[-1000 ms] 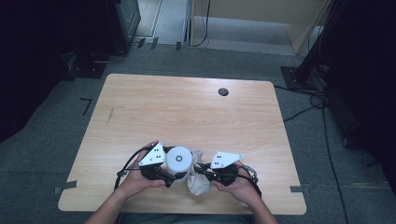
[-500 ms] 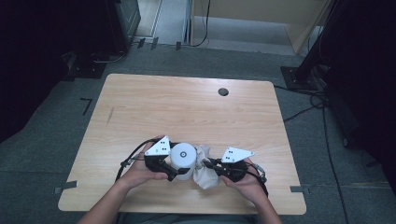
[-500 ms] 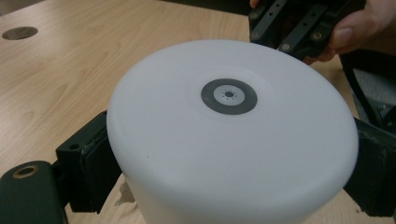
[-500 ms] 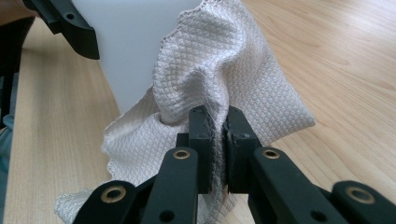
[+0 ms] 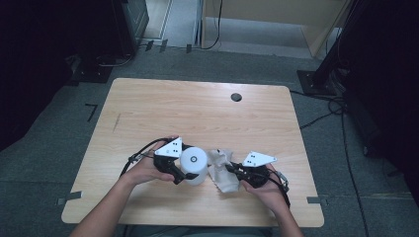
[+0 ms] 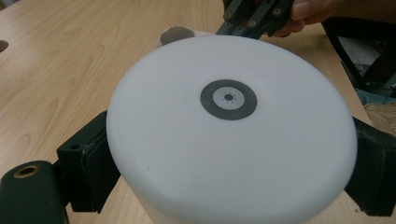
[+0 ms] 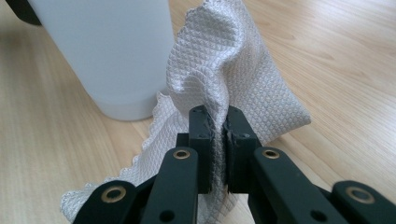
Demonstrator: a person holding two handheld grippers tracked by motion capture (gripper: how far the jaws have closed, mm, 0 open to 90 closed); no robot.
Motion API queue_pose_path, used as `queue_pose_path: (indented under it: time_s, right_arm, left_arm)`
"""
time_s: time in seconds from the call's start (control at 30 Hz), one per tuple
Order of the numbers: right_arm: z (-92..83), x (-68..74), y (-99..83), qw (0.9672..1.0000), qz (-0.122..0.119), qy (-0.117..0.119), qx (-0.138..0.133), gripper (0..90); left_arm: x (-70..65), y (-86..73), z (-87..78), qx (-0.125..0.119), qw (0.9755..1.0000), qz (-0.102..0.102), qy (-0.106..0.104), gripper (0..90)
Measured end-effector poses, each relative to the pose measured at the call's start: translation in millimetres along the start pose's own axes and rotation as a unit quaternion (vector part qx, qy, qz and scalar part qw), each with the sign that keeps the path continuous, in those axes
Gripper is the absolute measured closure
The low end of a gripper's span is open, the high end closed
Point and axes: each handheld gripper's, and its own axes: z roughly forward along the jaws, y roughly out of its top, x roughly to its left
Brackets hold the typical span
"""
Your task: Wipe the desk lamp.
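A white cylinder-shaped container (image 5: pixel 193 165) with a small dark ring mark on its top (image 6: pixel 228 99) stands near the table's front edge. My left gripper (image 5: pixel 185 170) is shut on it, one black jaw pressed on each side, as the left gripper view shows. Just right of it lies a crumpled white textured cloth (image 5: pixel 221 170). My right gripper (image 5: pixel 229 170) is shut on a fold of that cloth (image 7: pixel 224 79), pinched tight between both pads. The cloth touches the container's base (image 7: pixel 123 109) in the right gripper view.
The wooden table (image 5: pixel 197 111) has a small round dark hole (image 5: pixel 235 97) at the back right. Grey carpet, cables and dark equipment stands surround the table. Tape strips mark the floor at the front corners.
Both hands have slid to the right along the front of the table, carrying the white container and the cloth with them. Both grips look unchanged.
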Motion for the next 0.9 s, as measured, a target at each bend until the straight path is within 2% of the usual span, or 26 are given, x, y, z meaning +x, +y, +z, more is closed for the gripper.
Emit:
queue_pose_path:
  time_s: [0.07,0.17,0.27,0.37,0.43,0.5,0.57,0.6,0.67,0.73,0.77,0.83,0.87,0.9]
  right_arm:
    - [0.6,-1.2,-1.1,1.0,0.0,-0.001,0.002,83.7]
    - [1.4,-1.3,-2.0,1.0,0.003,-0.002,0.005,83.2]
    - [2.0,-2.4,-2.9,1.0,0.006,-0.003,0.007,83.0]
    - [2.7,-2.8,-3.2,0.9999,0.008,-0.003,0.008,82.9]
    - [3.4,-2.4,-3.4,0.9999,0.006,-0.003,0.009,82.9]
    - [4.0,-1.8,-3.5,0.9999,0.005,-0.002,0.011,82.7]
    - [4.4,-1.4,-3.5,0.9999,0.006,-0.002,0.012,82.5]
    - [4.6,-1.3,-3.6,0.9999,0.006,-0.002,0.012,82.5]
    - [5.0,-1.0,-3.6,0.9999,0.006,-0.003,0.013,82.4]
    - [5.4,-0.7,-3.7,0.9999,0.005,-0.003,0.013,82.4]
    - [5.6,-0.4,-3.7,0.9999,0.005,-0.003,0.013,82.3]
    - [6.0,-0.2,-3.8,0.9999,0.005,-0.003,0.015,82.2]
    - [6.3,0.0,-3.9,0.9999,0.006,-0.003,0.015,82.1]
    - [6.7,0.2,-3.8,0.9999,0.006,-0.004,0.015,82.0]
  left_arm:
    - [3.1,-0.9,-1.1,0.0,1.0,-0.003,0.001,8.2]
    - [2.6,-1.2,-2.8,0.001,0.9995,-0.022,0.022,7.5]
    - [-1.3,1.0,-6.2,0.003,0.9978,-0.039,0.054,5.7]
    - [-7.9,5.8,-13.4,-0.007,0.9948,-0.057,0.085,3.6]
    - [-13.8,9.5,-16.8,-0.011,0.9908,-0.076,0.111,1.7]
    - [-22.1,12.3,-19.8,-0.019,0.9874,-0.085,0.132,1.3]
    - [-28.4,13.7,-19.6,-0.022,0.9806,-0.117,0.156,0.0]
    - [-31.1,13.8,-18.0,-0.016,0.9744,-0.136,0.178,0.0]
    - [-36.3,13.0,-13.9,-0.01,0.965,-0.17,0.2,0.0]
    - [-42.6,13.5,-7.9,-0.001,0.9551,-0.19,0.227,0.0]
    - [-46.5,14.5,-3.7,0.003,0.9518,-0.196,0.236,0.0]
    - [-50.8,16.7,1.3,0.007,0.9475,-0.201,0.249,0.0]
    - [-52.2,18.1,3.4,0.005,0.9471,-0.203,0.249,0.0]
    - [-53.1,19.5,5.5,0.005,0.9439,-0.207,0.257,0.0]
